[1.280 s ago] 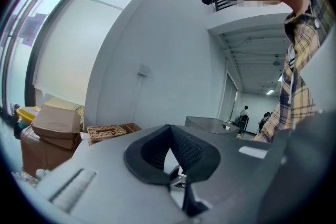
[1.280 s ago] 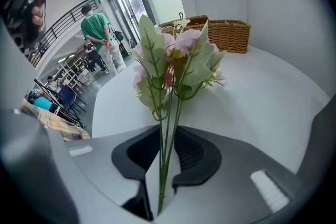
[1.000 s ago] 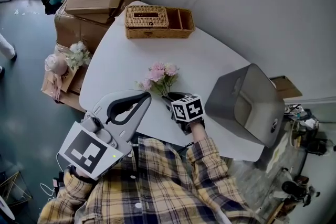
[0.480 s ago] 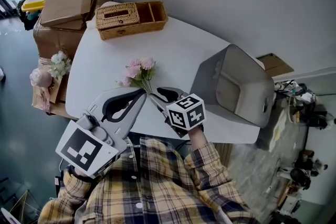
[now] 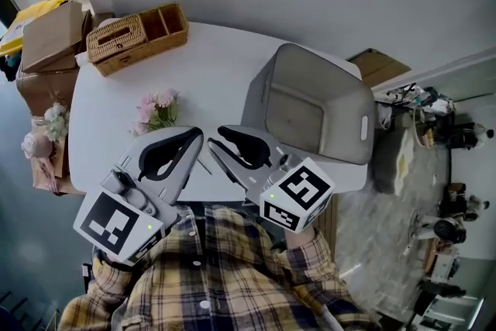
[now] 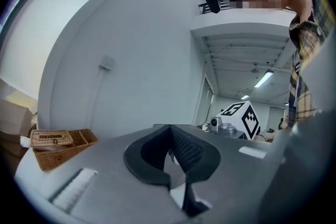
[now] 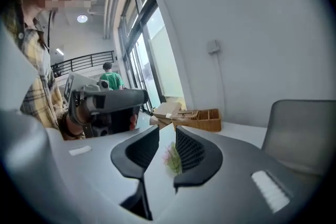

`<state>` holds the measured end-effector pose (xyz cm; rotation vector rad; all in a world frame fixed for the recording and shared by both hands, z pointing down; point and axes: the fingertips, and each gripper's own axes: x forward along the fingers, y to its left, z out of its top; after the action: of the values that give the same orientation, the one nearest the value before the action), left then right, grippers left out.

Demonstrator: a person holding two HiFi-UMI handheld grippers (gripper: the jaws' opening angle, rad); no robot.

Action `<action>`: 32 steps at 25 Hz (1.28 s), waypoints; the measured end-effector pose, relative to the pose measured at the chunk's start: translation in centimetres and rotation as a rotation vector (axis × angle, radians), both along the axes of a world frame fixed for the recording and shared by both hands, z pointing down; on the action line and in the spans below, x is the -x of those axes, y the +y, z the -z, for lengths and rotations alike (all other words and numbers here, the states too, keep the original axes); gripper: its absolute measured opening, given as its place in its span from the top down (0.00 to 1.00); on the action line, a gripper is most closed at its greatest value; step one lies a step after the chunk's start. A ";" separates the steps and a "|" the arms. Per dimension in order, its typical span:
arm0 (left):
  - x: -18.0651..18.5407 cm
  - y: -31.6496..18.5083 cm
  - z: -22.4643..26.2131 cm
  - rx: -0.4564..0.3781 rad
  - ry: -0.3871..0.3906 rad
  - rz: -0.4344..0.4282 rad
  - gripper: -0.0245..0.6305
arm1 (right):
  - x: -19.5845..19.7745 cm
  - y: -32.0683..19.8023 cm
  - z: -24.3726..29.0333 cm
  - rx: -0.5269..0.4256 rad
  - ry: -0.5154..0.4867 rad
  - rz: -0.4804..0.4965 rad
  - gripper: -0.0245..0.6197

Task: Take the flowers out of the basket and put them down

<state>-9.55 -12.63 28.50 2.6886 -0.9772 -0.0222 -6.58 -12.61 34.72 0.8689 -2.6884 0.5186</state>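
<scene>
A small bunch of pink flowers (image 5: 155,109) lies on the white table (image 5: 225,66), to the left of the grey basket (image 5: 341,93). Nothing shows inside the basket. Both grippers hang above the table's near edge, close to my chest and clear of the flowers. My right gripper (image 5: 215,137) is open with a narrow gap; its jaws have just been closing and nothing is between them. In the right gripper view the flowers (image 7: 172,157) show far off through that gap (image 7: 167,129). The tips of my left gripper (image 5: 195,134) meet, and it holds nothing (image 6: 169,128).
A wicker box (image 5: 136,35) stands at the table's far left corner. Cardboard boxes (image 5: 46,43) and another bouquet (image 5: 50,124) sit beyond the table's left edge. Cluttered shelves (image 5: 434,167) stand to the right. A person in green (image 7: 109,78) is far behind.
My right gripper has risen from the flower stems on the table, and the flowers stay lying there. The left gripper has shifted a little. The head view has swung to the right.
</scene>
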 end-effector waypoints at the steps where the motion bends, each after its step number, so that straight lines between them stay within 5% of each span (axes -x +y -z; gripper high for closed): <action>1: -0.8 0.0 0.3 -0.006 0.002 -0.010 0.94 | -0.9 0.0 1.1 -0.027 -0.012 -0.019 0.81; 9: -6.8 0.2 1.9 -0.046 0.013 -0.092 0.94 | -7.5 -0.1 5.6 -0.147 -0.072 -0.140 0.87; 19: -11.8 0.6 3.0 -0.060 -0.012 -0.134 0.94 | -12.6 0.1 7.1 -0.178 -0.122 -0.220 0.92; 32: -11.9 0.7 2.6 -0.051 -0.029 -0.131 0.94 | -12.1 -0.1 7.1 -0.185 -0.130 -0.151 0.95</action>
<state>2.36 -11.91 25.94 2.8011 -0.8169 0.0186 5.51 -12.70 27.66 1.1326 -2.8380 0.3728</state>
